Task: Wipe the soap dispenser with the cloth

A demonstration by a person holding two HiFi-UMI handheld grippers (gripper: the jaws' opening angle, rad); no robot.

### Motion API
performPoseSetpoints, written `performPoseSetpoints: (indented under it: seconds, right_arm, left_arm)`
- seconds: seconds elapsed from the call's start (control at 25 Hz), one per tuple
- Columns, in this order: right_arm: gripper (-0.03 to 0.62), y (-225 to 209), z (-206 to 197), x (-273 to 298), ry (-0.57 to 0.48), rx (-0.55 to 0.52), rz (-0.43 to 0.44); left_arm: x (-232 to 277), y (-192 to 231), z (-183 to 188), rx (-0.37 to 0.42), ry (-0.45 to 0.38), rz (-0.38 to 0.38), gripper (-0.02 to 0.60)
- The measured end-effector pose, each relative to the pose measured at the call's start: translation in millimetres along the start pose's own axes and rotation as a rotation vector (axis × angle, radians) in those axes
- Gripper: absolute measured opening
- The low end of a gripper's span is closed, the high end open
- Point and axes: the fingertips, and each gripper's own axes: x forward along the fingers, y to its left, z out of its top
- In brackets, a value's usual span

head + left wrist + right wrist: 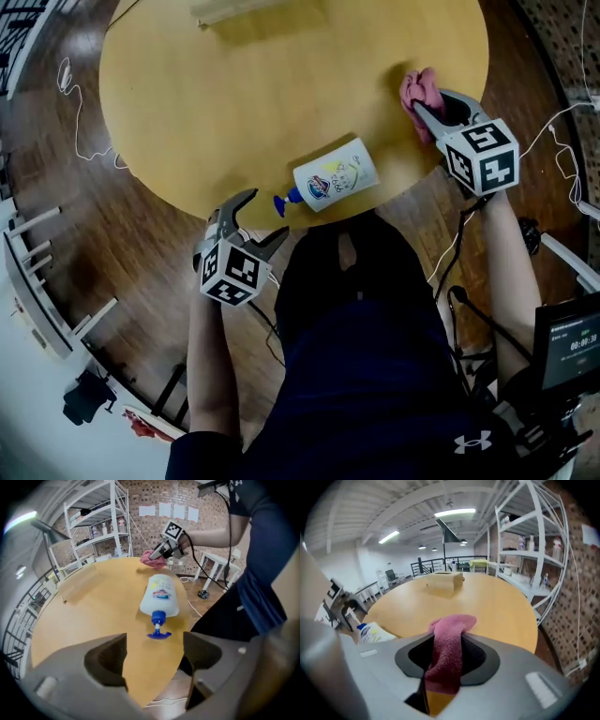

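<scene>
The white soap dispenser [336, 175] lies on its side at the table's [234, 103] near edge, its blue pump [283, 202] pointing outward. The pink cloth [420, 92] is bunched in the right gripper [427, 111] by the right edge.

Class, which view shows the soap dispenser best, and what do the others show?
The left gripper view: the soap dispenser lies whole and central, pump toward the camera. The head view shows it smaller, from above; the right gripper view, only part.

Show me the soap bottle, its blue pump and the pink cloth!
Soap bottle [339, 173]: head view, white body.
Blue pump [158, 618]: left gripper view, its collar.
Pink cloth [446, 644]: right gripper view, its middle fold.
</scene>
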Motion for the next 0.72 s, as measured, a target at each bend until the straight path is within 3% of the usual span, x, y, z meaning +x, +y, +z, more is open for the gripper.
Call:
performPoseSetpoints:
  seconds: [0.08, 0.2, 0.28, 0.32, 0.4, 0.52, 0.72]
  right_arm:
    - [0.160, -0.8, -10.7, 24.5, 0.055, 0.062, 0.006]
    - [0.218, -8.3, -35.5, 51.6, 0.112, 0.115, -0.002]
    - [0.228, -6.0, -33.3, 48.8, 0.110, 0.159, -0.018]
    - [0.257, -1.7, -25.8, 43.0, 0.095, 0.182, -0.023]
    - [0.293, 4.0, -7.9, 25.5, 0.038, 0.224, -0.044]
    - [0.293, -4.9, 3.6, -10.9, -0.058, 0.259, -0.127]
    - [0.293, 4.8, 19.5, -75.2, -0.215, 0.391, -0.183]
  left_arm:
    - [18.9, -5.4, -3.3, 0.016, -0.019, -0.003, 0.376]
    - [46.0, -8.6, 6.7, 0.069, -0.054, 0.037, 0.319]
    - [49.1, -1.9, 13.0, 0.072, -0.107, 0.092, 0.212]
    - [46.0, 2.3, 14.5, 0.064, -0.140, 0.111, 0.179]
    - [38.5, 6.4, 15.5, 0.053, -0.193, 0.110, 0.178]
    - [23.5, 7.1, 22.4, 0.036, -0.254, 0.088, 0.176]
    - [-41.9, 28.3, 61.8, -0.099, -0.420, 0.114, 0.172]
